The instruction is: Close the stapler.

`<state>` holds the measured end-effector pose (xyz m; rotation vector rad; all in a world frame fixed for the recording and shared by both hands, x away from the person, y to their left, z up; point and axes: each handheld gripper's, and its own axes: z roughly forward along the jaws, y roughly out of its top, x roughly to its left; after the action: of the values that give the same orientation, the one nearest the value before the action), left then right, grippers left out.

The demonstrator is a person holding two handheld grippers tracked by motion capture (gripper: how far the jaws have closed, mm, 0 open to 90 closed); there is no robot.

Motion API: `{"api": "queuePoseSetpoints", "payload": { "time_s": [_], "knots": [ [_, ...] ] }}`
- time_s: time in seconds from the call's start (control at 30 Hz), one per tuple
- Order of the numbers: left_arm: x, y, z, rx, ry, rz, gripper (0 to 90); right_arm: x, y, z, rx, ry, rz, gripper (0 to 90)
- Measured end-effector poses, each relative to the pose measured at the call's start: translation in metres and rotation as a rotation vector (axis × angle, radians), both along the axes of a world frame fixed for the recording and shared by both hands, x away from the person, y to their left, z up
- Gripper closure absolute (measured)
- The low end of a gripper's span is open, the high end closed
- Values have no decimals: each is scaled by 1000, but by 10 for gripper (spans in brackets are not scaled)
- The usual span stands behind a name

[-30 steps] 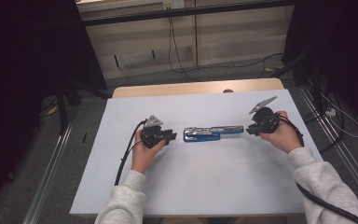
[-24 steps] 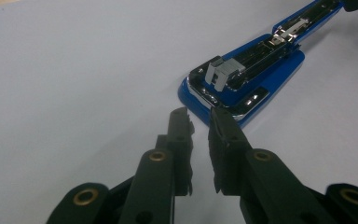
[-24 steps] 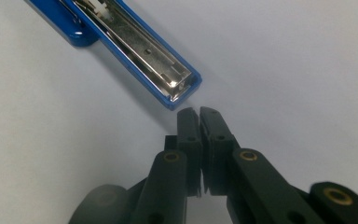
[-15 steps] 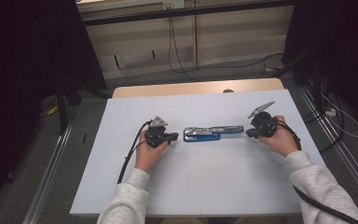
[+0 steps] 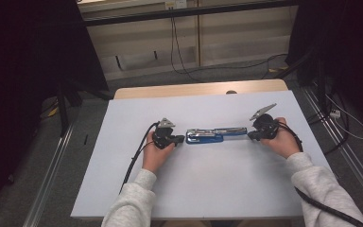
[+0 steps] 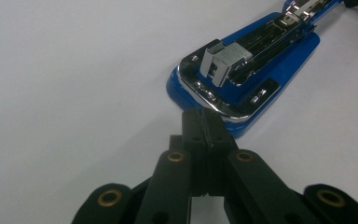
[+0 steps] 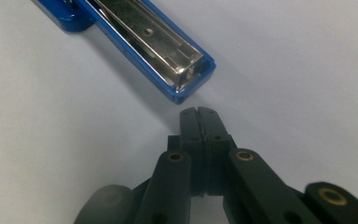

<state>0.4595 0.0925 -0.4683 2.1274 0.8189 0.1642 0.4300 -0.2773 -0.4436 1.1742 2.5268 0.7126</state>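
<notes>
- Jaws, left gripper (image 6: 204, 122): I see both black jaws pressed flat together with nothing between them. They have just been closing. Their tips sit at the rounded blue end of the stapler (image 6: 249, 70), touching it or very nearly; I cannot tell which.
- Jaws, right gripper (image 7: 199, 114): likewise together, nothing between them, and they too have just been closing. The tips stop just short of the stapler's (image 7: 158, 51) other end, with a thin strip of bare counter between.
- Stapler, high view (image 5: 215, 135): blue and silver, swung open flat into one long line. It lies lengthwise across the middle of the counter (image 5: 217, 189), between the two grippers.
- Stapler, left end: blue base plate with a chrome rim and a small silver block standing on top of it, as seen from the left gripper view.
- Stapler, right end: long metal channel in a blue shell, open side up, square-ended, as seen from the right gripper view.
- Left gripper, high view (image 5: 179, 139): held in my left hand (image 5: 157, 153), pointing toward the stapler from the left, a black cable trailing back toward the near edge.
- Right gripper, high view (image 5: 250, 135): held in my right hand (image 5: 281, 142), pointing in from the right, a grey three-cornered plate on top.
- Counter: pale, flat surface, wooden strip along the far edge.
- Sleeves: light grey, both forearms entering from the near side.
</notes>
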Motion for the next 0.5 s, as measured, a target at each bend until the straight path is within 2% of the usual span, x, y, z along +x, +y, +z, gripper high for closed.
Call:
{"api": "queuePoseSetpoints", "payload": {
  "time_s": [0.03,0.1,0.27,0.43,0.5],
  "knots": [
    [0,-3,-1,-4,3,6,882,1,-1,0,16,-1,6,895],
    [0,-4,0,7,-5,3,884,1,-1,0,23,1,6,894],
    [1,-3,-1,0,5,-7,897,3,-3,-2,46,-8,3,894],
    [1,-2,-1,1,1,-3,900,3,-1,1,34,-14,12,894],
    [1,-3,-1,2,2,-4,900,3,-2,3,44,-19,11,895]
  ]
}}
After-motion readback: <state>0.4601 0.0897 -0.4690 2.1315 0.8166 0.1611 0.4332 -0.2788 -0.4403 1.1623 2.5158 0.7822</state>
